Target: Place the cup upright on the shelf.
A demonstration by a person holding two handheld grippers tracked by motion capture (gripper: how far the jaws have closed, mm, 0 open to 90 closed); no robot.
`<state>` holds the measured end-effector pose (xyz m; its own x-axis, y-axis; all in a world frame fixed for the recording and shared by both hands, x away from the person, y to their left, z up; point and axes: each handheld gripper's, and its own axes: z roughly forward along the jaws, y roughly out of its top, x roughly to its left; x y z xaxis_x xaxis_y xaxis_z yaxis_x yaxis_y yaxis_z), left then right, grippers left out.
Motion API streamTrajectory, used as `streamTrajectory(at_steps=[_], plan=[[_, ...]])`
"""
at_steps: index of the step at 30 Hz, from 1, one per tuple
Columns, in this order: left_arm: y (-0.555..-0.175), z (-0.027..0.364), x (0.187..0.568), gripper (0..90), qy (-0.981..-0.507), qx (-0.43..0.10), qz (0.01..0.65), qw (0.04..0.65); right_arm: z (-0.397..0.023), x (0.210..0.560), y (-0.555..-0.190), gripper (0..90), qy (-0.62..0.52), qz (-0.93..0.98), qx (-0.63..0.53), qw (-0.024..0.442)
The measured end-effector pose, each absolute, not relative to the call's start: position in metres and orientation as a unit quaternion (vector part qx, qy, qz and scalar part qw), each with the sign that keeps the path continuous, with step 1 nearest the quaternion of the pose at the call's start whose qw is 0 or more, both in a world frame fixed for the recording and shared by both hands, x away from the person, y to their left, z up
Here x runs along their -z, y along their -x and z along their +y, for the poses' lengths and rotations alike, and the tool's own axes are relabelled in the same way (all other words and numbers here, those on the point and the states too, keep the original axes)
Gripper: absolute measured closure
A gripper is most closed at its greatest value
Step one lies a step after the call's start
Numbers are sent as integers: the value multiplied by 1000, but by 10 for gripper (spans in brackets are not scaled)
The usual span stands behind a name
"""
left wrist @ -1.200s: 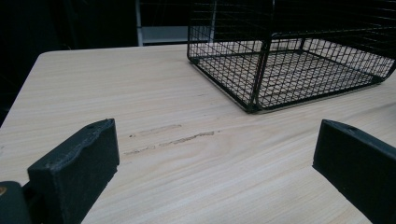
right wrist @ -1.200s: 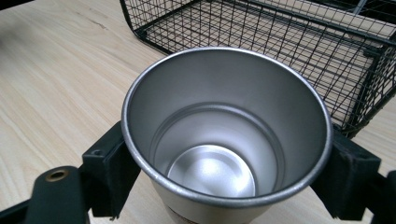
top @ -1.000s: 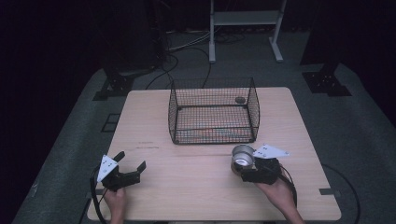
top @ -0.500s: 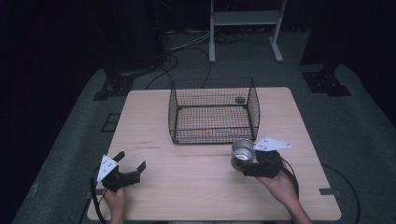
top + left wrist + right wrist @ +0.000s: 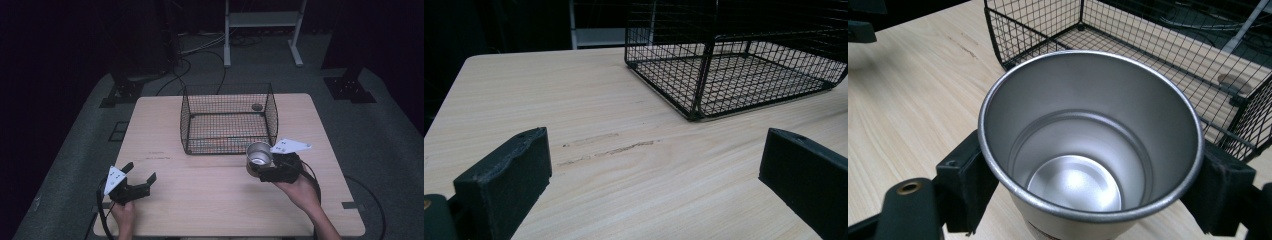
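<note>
Overhead, pale wood table [image 5: 200, 200], dark room, grey floor [image 5: 65, 150].

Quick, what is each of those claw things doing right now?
Left gripper: open, holding nothing, low over the table.
Right gripper: closed on a metal cup.

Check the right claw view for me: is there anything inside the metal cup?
No, the metal cup clamped in the right claw is empty, with its bare shiny bottom showing.
</note>
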<state>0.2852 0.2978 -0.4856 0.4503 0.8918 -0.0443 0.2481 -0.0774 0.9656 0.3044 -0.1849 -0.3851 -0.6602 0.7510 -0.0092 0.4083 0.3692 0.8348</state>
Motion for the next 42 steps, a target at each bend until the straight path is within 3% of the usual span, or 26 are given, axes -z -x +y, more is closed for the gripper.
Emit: streamTrajectory(at_steps=[42], plan=[[-286, 298, 486, 0, -666, -305, 426, 531, -172, 332, -361, 181, -360, 800, -440, 192]])
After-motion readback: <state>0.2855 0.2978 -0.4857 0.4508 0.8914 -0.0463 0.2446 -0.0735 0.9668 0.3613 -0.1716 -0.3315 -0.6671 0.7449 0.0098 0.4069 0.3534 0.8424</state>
